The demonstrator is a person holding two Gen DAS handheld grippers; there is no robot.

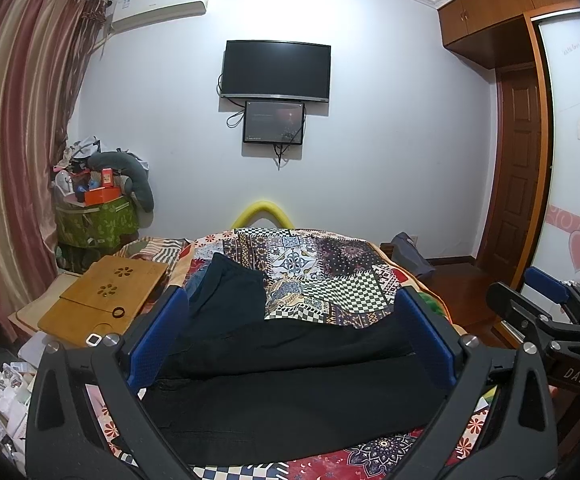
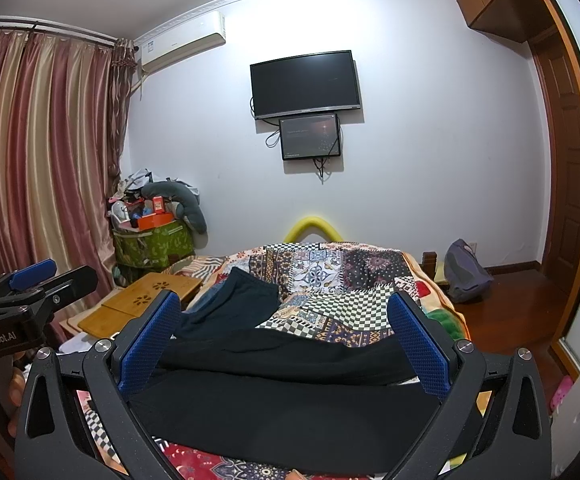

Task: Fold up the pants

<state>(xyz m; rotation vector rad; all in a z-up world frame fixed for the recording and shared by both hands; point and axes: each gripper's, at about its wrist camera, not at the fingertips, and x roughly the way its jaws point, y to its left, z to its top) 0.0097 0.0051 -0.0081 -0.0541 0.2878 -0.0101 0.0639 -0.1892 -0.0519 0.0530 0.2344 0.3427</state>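
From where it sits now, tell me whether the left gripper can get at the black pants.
Probably yes. The left gripper is open, its blue pads spread wide, and the black pants lie flat on the patchwork quilt right below and ahead of it, with nothing between them. The right gripper sits off to the side, open too.

Pants [image 1: 290,392]: near portion hidden behind left hand-held gripper [image 1: 290,340] frame. Bed [image 1: 330,272] cut off at bottom edge. Small screen [image 2: 310,136] text too small to read. Wardrobe [image 1: 570,120] lettering blurred.
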